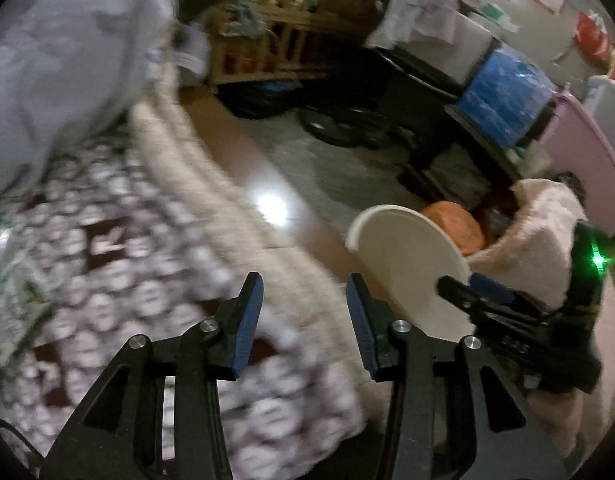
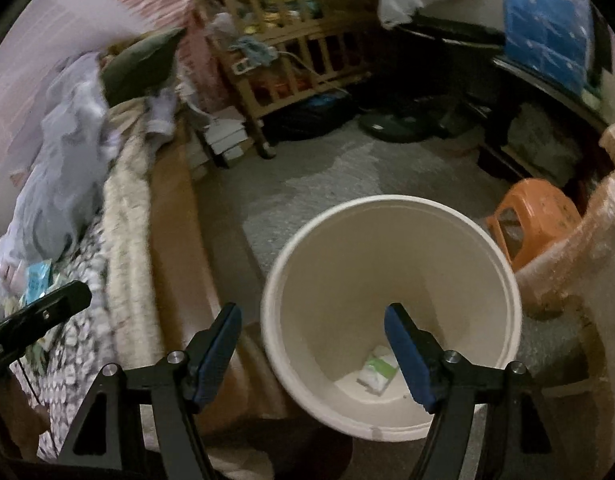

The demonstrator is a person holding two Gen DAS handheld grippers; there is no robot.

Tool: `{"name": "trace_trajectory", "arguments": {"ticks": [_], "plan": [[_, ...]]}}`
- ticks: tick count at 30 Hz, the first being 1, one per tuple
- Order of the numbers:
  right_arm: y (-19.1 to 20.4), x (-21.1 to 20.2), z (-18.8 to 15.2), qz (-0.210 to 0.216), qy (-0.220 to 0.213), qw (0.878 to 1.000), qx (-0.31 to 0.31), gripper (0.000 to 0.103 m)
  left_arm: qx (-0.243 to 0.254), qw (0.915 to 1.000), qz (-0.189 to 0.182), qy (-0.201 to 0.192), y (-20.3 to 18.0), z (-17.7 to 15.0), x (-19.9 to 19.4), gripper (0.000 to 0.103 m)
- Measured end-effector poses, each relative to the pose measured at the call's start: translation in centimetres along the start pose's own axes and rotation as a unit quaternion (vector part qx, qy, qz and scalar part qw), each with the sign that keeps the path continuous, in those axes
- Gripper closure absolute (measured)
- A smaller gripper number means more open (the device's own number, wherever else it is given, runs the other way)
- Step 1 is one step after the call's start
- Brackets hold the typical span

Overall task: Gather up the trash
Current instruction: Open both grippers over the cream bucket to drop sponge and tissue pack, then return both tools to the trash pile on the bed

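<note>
A white round bin [image 2: 391, 276] stands on the floor beside the bed. A white and green wrapper [image 2: 377, 370] lies at its bottom. My right gripper [image 2: 312, 354] is open and empty, hanging above the bin's near left rim. The bin also shows in the left wrist view [image 1: 407, 252], with the right gripper [image 1: 479, 300] at its rim. My left gripper [image 1: 304, 320] is open and empty above the edge of the patterned bed cover [image 1: 119, 264]. A blue packet [image 2: 37, 282] and papers [image 1: 11, 300] lie on the bed.
A grey blanket [image 1: 55, 64] is heaped on the bed. An orange stool [image 2: 535, 220] stands right of the bin. A wooden crib [image 2: 291, 44] full of things, a dark desk with a blue bag [image 1: 507, 96] and a pink fleece sleeve [image 2: 587, 240] are around.
</note>
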State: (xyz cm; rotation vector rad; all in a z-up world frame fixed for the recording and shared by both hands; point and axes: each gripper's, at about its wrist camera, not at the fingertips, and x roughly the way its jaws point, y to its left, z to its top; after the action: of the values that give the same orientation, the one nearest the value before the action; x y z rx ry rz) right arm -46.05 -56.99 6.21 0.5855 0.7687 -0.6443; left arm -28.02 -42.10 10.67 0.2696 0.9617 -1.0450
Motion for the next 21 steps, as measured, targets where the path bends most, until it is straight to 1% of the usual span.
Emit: {"name": "trace_trajectory", "arguments": {"ticks": [4,8,10,17,21], "plan": [[3.3,-0.3,-0.3,0.008,-0.007,1.0,-0.026,0.031,-0.009,0.999,0.039,-0.019,2.4,-1.2,-1.8,0.062],[6.5,-0.6,-0.5,0.024,-0.01,0.998,-0.051,0.031,-0.026,0.9971,0.063,-0.034,5.1,-2.2,-3.7,0.062],[8.4,-0.9,-0.7,0.032,-0.011,0.997,-0.065,0.031,-0.031,0.9951,0.083,-0.043,6.3,-2.8,-4.8,0.062],[14.2,-1.1,-1.5,0.066,-0.003,0.992,-0.106,0.031,-0.054,0.9891,0.122,-0.061,10.0,-4.5,-8.0,0.062],[18.1,-0.5,-2.5,0.086,0.008,0.987,-0.138,0.031,-0.08,0.9835,0.147,-0.067,13.3,-6.1,-10.0,0.062]]}}
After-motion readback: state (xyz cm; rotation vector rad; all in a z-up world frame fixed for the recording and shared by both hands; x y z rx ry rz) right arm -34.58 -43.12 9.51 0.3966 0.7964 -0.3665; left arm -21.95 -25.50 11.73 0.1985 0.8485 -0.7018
